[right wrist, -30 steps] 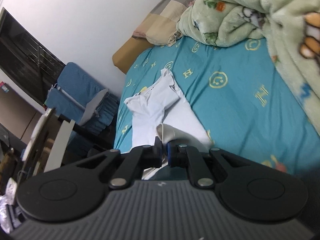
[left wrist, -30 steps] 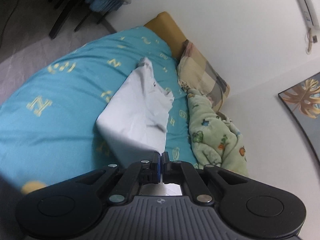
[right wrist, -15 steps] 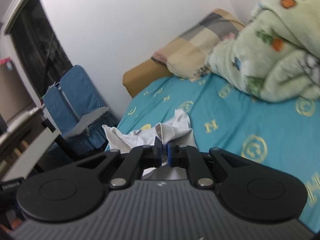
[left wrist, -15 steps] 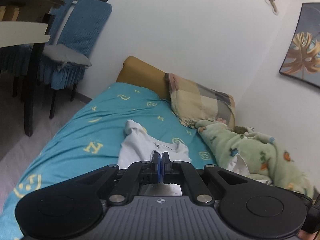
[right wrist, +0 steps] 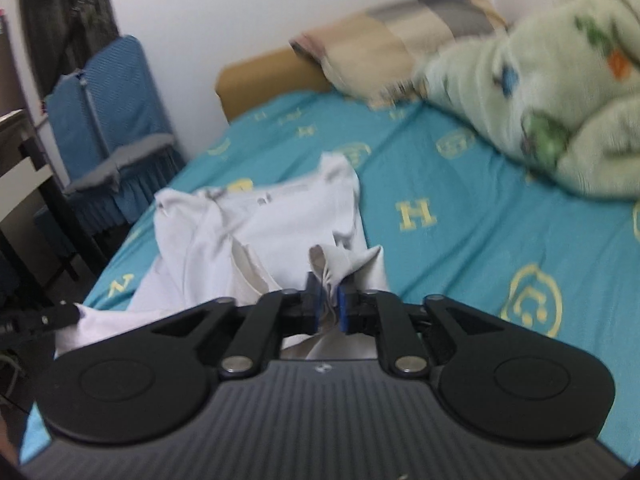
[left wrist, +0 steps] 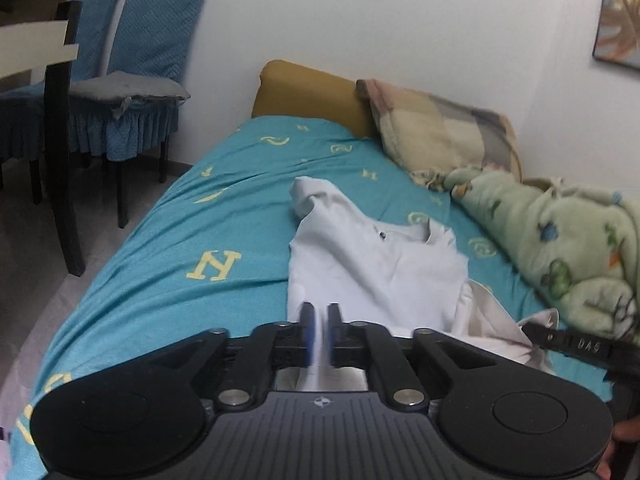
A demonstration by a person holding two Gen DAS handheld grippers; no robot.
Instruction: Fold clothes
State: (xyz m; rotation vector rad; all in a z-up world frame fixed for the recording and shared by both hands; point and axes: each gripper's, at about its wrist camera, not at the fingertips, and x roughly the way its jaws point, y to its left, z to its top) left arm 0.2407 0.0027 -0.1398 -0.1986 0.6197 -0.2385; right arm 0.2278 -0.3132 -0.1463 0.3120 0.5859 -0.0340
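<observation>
A white shirt [left wrist: 372, 264] lies on the teal bed sheet [left wrist: 180, 240], collar towards the pillow. My left gripper [left wrist: 319, 320] sits low over the shirt's near left edge. Its jaws are opening, with a narrow gap and white cloth in it. In the right wrist view the shirt [right wrist: 272, 232] is rumpled. My right gripper [right wrist: 326, 300] is at its near right corner, jaws opening, and a loose bunch of cloth stands between the pads. Each view shows the other gripper's finger at its edge [left wrist: 568, 342] [right wrist: 40, 318], on the shirt's hem.
A green fleece blanket [left wrist: 560, 248] is heaped along the right side of the bed, and a checked pillow [left wrist: 440, 132] leans on the mustard headboard [left wrist: 312, 92]. Blue-covered chairs [left wrist: 140, 60] and a dark table leg [left wrist: 60, 140] stand left of the bed.
Both grippers came down towards the bed with the shirt's hem and rolled level. Their jaws, shut on the cloth before, now stand apart. The shirt has settled flatter on the sheet.
</observation>
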